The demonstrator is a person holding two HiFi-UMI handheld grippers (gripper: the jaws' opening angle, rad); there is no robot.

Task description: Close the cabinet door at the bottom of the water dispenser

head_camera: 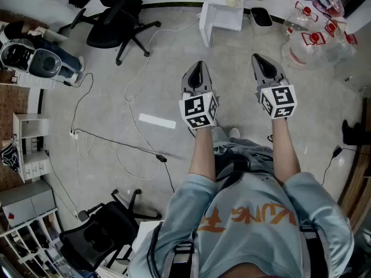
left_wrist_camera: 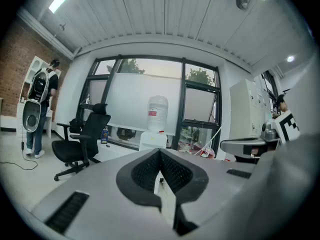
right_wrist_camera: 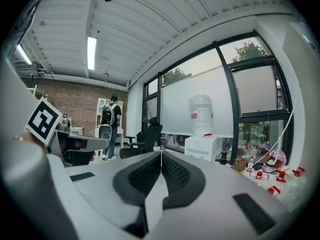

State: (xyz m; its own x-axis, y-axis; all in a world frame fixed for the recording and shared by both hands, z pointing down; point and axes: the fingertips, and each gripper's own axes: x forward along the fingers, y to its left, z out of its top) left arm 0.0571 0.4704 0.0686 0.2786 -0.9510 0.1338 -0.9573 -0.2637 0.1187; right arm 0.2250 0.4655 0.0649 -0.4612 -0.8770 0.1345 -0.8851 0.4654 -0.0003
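Grey concrete floor (head_camera: 145,86) fills most of the head view, with the person standing in the middle of it and both arms stretched forward. A black office chair (head_camera: 119,22) stands ahead on the left. The white water dispenser (head_camera: 223,17), whose bottom cabinet door is the thing to close, stands ahead by the window wall, well apart from both claws. It carries a clear bottle (left_wrist_camera: 157,113) on top, and how far the door hangs open cannot be made out from here. A heap of clear containers with red tags (head_camera: 313,42) lies to the right of it. The left claw (head_camera: 199,68) is closed with its tips meeting and nothing between them. The right claw (head_camera: 259,61) is likewise closed and empty, and both point roughly level toward the dispenser. A loose cable (head_camera: 133,97) trails across the floor to the left of the way forward, beside a small white strip (head_camera: 157,121). The walk forward seems yet to be made, so a foot could catch that cable. A narrow closed tip pushing a smooth panel may skid off it, and a push that is too hard or too high could rock the dispenser and its bottle, or make the door bounce back open.
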